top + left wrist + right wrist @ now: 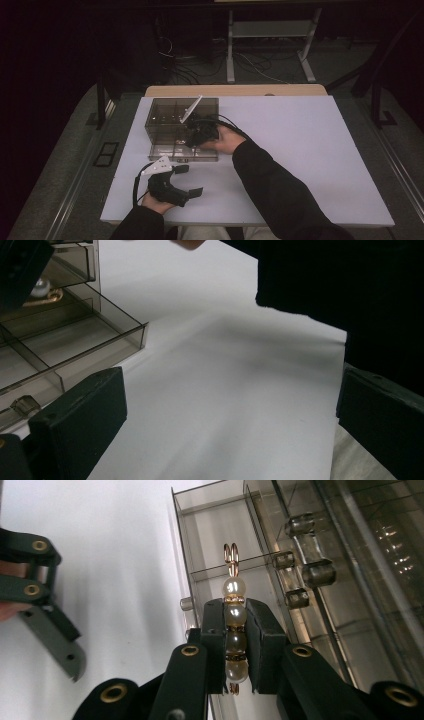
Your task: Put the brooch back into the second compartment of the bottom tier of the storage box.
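The right hand-held gripper [235,645] is clamping a string of pearl beads with gold rings [234,625] and holding it over a compartment of the smoky clear organizer box [165,131], so placing seems underway, release pending. The right forearm is reaching across the white surface [300,150]. The left hand-held gripper [187,181] is resting beside the box, jaws apart and empty.

No readable text, label, brand, number or sign anywhere.
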